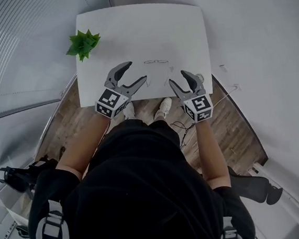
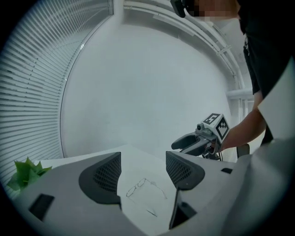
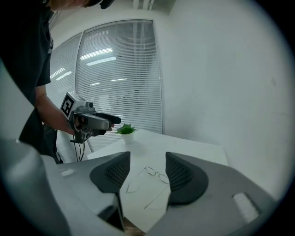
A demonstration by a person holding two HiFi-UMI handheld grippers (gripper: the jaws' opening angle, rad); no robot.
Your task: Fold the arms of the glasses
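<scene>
Two grippers are in view, and neither holds anything. The left gripper has its jaws spread wide with nothing between the pads. It is held over the near edge of the white table, left of the middle, pointing toward the far edge and slightly to the right. The right gripper also has its jaws apart, somewhat less wide, and its pads are clear of any object. It sits over the near edge toward the near-right corner and points toward the far edge and slightly to the left. In each gripper view the bare tabletop shows through the gap between that gripper's own jaws. The glasses lie flat on the table, a little right of the middle and closer to the near edge than to the far one. They are ahead of both grippers, roughly between the two lines of approach, and touch neither. The frame is thin wire with the lenses facing the far edge. Both arms are unfolded and run back toward the near edge. A potted plant stands by the left edge toward the far-left corner, well apart from the glasses. Wooden floor shows below the near edge.
</scene>
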